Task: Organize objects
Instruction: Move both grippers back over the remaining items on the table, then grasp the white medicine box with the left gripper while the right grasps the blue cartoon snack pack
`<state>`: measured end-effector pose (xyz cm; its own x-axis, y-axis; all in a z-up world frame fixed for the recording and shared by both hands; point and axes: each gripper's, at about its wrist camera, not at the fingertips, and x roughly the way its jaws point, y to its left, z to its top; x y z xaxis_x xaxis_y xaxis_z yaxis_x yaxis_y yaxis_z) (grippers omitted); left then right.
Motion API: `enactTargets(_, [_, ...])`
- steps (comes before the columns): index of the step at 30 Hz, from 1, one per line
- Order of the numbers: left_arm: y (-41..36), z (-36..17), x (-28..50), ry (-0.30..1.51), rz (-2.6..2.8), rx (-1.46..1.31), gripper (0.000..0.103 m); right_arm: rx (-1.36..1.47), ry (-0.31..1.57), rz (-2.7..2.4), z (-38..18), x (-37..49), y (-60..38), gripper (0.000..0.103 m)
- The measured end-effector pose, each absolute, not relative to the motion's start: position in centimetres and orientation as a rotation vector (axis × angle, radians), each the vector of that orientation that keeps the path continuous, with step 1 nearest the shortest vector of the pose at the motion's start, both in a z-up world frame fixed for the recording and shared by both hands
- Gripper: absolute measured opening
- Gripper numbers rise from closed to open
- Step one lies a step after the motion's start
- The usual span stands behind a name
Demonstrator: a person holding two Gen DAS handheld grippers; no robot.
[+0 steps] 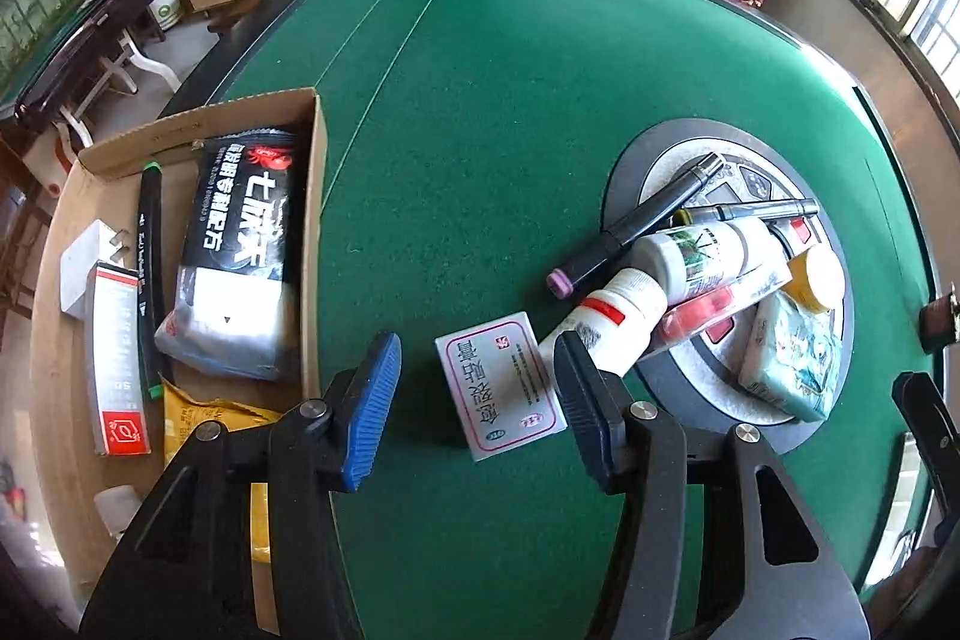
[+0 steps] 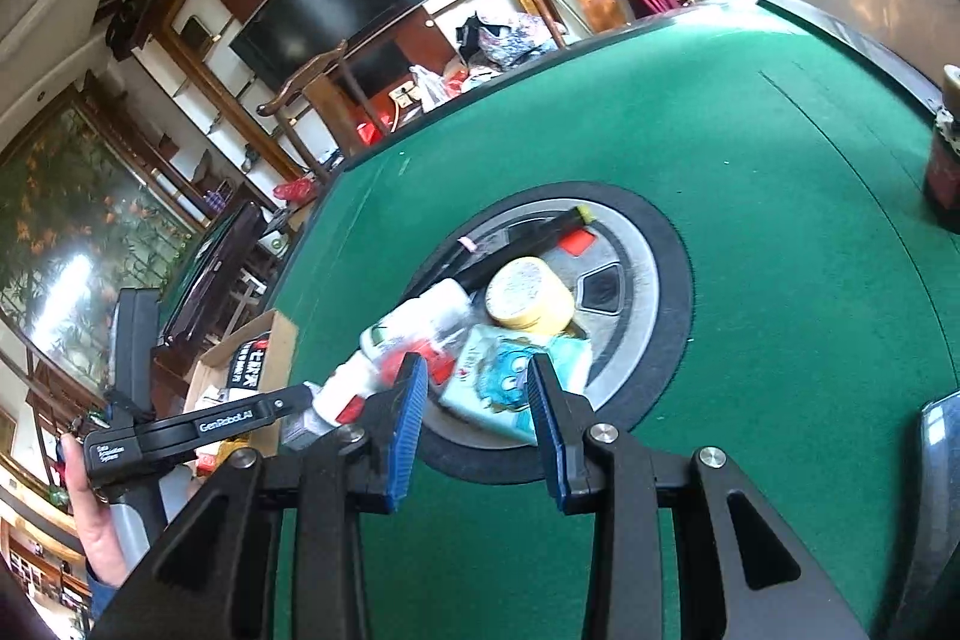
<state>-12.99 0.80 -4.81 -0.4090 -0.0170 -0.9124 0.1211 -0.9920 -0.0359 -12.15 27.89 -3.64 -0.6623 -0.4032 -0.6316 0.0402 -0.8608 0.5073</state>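
My left gripper [image 1: 477,346] is open above the green felt, and a small white carton with a pink border [image 1: 501,394] lies flat between and just beyond its fingers, untouched. To its left stands a cardboard box [image 1: 315,220] holding a black pouch [image 1: 240,250], a black pen [image 1: 150,280] and a red-and-white carton [image 1: 117,358]. My right gripper [image 2: 477,364] is open with nothing in it, just short of a blue-printed tissue pack [image 2: 498,388]. The pack lies in a pile with a yellow jar [image 2: 528,295], white bottles [image 1: 624,322] and dark markers [image 1: 642,220].
The pile rests on the table's round grey hub [image 2: 636,280]. A red-and-black object [image 2: 945,172] stands near the right table edge. A hand [image 2: 90,520] holds the left gripper at the lower left of the right wrist view. Chairs and shelves ring the table.
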Motion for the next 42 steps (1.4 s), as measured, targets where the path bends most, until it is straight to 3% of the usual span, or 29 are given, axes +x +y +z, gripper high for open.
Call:
enactTargets(11, [0.0, -5.0, -11.4, 0.181, -2.595, 1.633, 0.054, 1.202, -0.551, -2.661, -5.7, -15.1, 28.2, 0.035])
enactTargets(21, [-0.4, -6.8, -12.1, 0.179, -2.586, 1.654, 0.054, 1.263, -0.620, -2.308, -7.7, -15.7, 26.2, 0.036])
enactTargets(25, [-0.4, -7.2, -12.1, 0.155, -2.594, 1.666, 0.054, 1.180, -0.348, -2.386, -5.4, -13.9, 23.4, 0.045])
enactTargets(29, [-0.3, -7.3, -11.9, 0.124, -2.602, 1.666, 0.054, 1.097, -0.027, -2.456, -4.7, -12.6, 20.1, 0.045])
enactTargets(34, [-0.1, -7.5, -11.8, 0.132, -2.603, 1.672, 0.054, 1.068, 0.213, -2.444, -4.9, -12.7, 17.7, 0.045])
enactTargets(42, [0.0, -7.6, -11.9, 0.091, -2.601, 1.672, 0.054, 1.109, 0.319, -2.285, -7.0, -13.8, 15.9, 0.045])
